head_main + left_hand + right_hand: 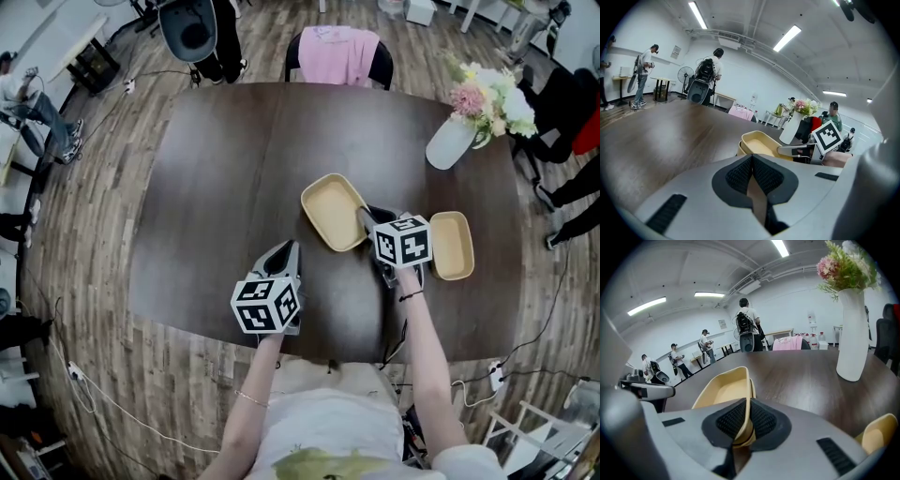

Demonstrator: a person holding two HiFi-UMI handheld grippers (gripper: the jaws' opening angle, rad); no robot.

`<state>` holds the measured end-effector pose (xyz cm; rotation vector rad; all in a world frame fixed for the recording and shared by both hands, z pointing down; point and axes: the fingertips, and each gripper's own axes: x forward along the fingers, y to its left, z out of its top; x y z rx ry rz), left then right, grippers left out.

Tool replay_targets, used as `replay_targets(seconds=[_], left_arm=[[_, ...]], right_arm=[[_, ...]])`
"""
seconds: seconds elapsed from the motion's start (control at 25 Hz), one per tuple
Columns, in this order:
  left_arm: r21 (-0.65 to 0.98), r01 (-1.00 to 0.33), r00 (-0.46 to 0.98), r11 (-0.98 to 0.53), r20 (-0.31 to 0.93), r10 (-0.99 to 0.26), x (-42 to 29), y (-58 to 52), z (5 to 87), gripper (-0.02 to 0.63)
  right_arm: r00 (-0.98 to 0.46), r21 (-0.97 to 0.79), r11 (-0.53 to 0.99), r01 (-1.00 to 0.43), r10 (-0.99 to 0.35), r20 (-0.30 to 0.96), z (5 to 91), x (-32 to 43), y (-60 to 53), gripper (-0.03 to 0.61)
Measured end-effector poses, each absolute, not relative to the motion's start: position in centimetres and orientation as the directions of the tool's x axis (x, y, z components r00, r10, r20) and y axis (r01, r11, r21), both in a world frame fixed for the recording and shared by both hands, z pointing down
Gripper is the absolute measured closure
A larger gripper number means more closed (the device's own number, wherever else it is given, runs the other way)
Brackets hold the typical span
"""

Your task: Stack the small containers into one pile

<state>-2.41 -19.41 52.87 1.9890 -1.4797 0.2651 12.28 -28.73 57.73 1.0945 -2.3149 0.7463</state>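
Closest to you, your left gripper (290, 247) hangs over the near part of the table (216, 178) with its jaws pressed together and nothing between them. Just beyond and to its right, your right gripper (365, 218) has its jaws nearly closed, pinching the near rim of the held container (333, 212), which sits tilted over the middle of the table. In the gripper views a second rim shows directly under that one, so you probably have two nested already, though the pictures do not settle it. Beside your right gripper, on its far right, the loose container (451, 246) lies flat on the table, apart from the held one. That looks like the part left: the two must come together into one pile. Farther off stand the vase (449, 142) with flowers and, at the far edge, the chair (338, 53).
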Motion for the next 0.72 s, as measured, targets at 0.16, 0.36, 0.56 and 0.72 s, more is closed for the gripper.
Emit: replay_targets(seconds=[0.16, 0.36, 0.56, 0.72], left_arm=[[0.374, -0.911, 0.359, -0.174, 0.513, -0.780, -2.08, -19.81, 53.18, 0.589], [0.379, -0.907, 0.371, -0.184, 0.513, -0.774, -2.06, -19.90, 53.26, 0.589], [0.370, -0.908, 0.377, -0.198, 0.513, -0.771, -1.86, -20.17, 53.23, 0.589], [0.364, -0.904, 0.393, -0.222, 0.510, -0.765, -1.30, -20.43, 53.15, 0.589]], right_arm=[[-0.547, -0.236, 0.537, -0.810, -0.545, 0.635, 58.24, 12.24, -28.76, 0.540], [-0.530, -0.206, 0.539, -0.817, -0.560, 0.637, 58.07, 11.98, -28.77, 0.540], [-0.538, -0.192, 0.555, -0.809, -0.568, 0.623, 57.60, 11.45, -28.72, 0.516], [-0.539, -0.221, 0.527, -0.821, -0.588, 0.602, 57.49, 11.66, -28.74, 0.447]])
